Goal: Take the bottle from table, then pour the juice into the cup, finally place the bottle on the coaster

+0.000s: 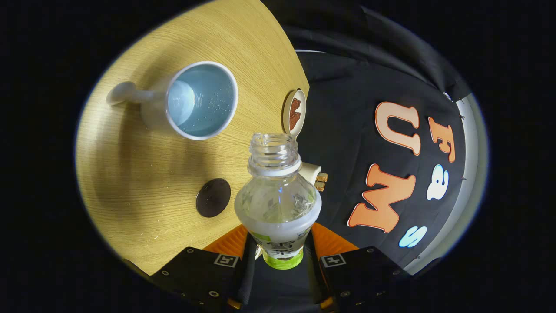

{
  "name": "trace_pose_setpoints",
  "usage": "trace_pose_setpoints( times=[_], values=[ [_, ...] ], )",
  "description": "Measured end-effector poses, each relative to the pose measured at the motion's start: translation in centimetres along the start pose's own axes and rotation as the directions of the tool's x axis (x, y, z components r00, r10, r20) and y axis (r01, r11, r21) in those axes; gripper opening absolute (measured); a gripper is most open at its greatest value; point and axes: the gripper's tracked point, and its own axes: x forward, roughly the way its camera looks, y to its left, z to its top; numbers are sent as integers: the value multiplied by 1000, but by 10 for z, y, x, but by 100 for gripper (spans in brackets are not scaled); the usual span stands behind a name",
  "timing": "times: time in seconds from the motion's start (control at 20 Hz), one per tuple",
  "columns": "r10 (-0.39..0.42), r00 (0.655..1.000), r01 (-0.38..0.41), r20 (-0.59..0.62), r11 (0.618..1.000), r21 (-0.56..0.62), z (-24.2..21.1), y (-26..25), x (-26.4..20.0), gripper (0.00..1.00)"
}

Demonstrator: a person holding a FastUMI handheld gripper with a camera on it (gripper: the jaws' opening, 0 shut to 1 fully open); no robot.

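Bottle (278,191), uncapped and clear, sits upright between the fingers (279,254), which press on its labelled lower body from both sides, its open mouth pointing ahead toward the far edge of the worktop (143,208). Beyond and to the left stands the cup (202,100), its handle pointing away from the bottle, with the dark round coaster (213,198) nearer, just left of the bottle. A small plate (294,113) with something brown rests at the worktop's edge past the bottle's mouth, and bare wood lies open between cup and coaster.
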Motion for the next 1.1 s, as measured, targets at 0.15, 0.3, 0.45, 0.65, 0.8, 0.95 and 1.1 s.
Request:
trace_pose_setpoints(
  times=[0.15, 0.3, 0.45, 0.65, 0.8, 0.95, 1.1],
  values=[
    [10, 1000, -10, 3, 1000, -7, 0, 1, -1, 54],
    [7, 1000, -7, 10, 1000, -30, -1, -1, -1, 54],
    [6, 1000, -5, 15, 999, -47, 0, -3, -1, 54],
    [2, 1000, -1, 19, 998, -66, -1, -7, 0, 54],
    [-5, 1000, 7, 25, 997, -81, 0, -13, 1, 54],
    [-1, 1000, 4, 31, 996, -94, 2, -11, 4, 54],
    [-5, 999, 9, 35, 993, -115, 2, -12, 0, 54]
  ],
)
